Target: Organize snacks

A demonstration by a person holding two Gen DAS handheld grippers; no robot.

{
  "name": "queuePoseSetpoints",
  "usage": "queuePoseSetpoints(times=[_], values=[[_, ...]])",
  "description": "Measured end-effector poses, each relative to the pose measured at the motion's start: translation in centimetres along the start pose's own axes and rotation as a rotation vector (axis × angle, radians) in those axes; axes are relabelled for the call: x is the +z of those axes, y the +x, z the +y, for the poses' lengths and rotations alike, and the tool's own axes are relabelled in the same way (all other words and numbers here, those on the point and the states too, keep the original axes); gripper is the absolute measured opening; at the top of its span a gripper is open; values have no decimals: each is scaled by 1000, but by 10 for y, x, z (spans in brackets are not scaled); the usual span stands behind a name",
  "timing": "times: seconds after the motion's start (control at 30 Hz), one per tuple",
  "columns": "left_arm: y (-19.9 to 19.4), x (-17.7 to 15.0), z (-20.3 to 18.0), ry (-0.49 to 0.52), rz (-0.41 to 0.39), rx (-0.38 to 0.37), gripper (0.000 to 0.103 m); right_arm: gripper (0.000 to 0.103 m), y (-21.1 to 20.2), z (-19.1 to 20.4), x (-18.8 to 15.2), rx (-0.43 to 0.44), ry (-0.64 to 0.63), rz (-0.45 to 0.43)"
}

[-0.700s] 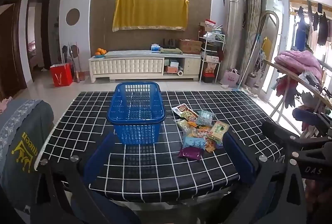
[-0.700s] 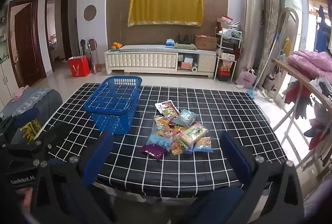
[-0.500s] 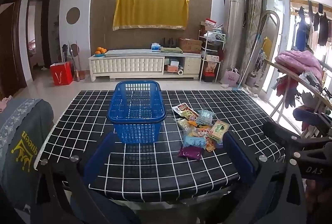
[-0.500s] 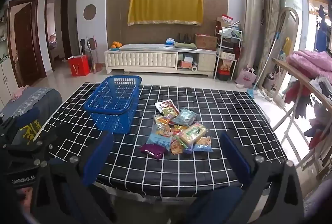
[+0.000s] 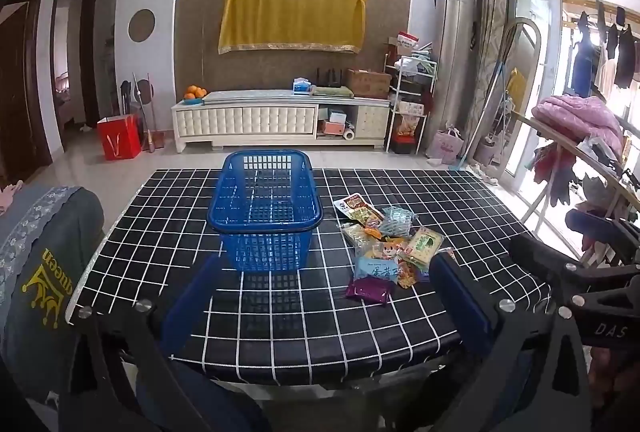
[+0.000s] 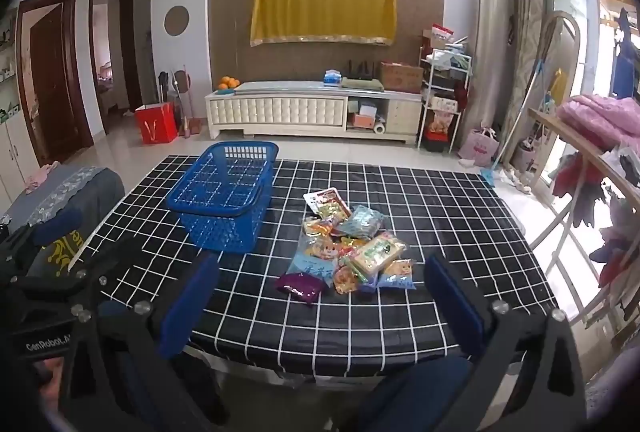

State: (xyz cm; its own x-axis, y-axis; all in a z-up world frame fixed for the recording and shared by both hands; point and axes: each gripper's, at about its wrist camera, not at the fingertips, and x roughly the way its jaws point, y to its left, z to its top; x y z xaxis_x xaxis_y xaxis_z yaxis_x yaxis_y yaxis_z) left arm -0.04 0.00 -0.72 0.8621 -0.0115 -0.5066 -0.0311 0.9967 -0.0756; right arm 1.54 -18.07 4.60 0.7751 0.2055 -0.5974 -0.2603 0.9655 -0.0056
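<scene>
- Since the earlier frames, nothing has visibly moved.
- Left gripper (image 5: 324, 296) and right gripper (image 6: 320, 296): jaws spread wide, holding nothing.
- Snack packets (image 6: 346, 244) lie heaped on the checked table (image 6: 440, 232), just beside the blue basket (image 6: 224, 200).

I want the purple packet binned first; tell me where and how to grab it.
The purple packet lies flat at the pile's near-left corner, apart from the basket. Its near and left edges look free, so bring the open right gripper down from the near side and pinch across its short width, away from the light-blue packet behind it.
</scene>
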Motion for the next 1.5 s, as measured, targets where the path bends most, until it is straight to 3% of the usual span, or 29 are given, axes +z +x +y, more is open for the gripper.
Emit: queuePoseSetpoints(times=[1.5], values=[[-2,2,2,-2,3,2,103,103,-4,1,-5,28,2,18]])
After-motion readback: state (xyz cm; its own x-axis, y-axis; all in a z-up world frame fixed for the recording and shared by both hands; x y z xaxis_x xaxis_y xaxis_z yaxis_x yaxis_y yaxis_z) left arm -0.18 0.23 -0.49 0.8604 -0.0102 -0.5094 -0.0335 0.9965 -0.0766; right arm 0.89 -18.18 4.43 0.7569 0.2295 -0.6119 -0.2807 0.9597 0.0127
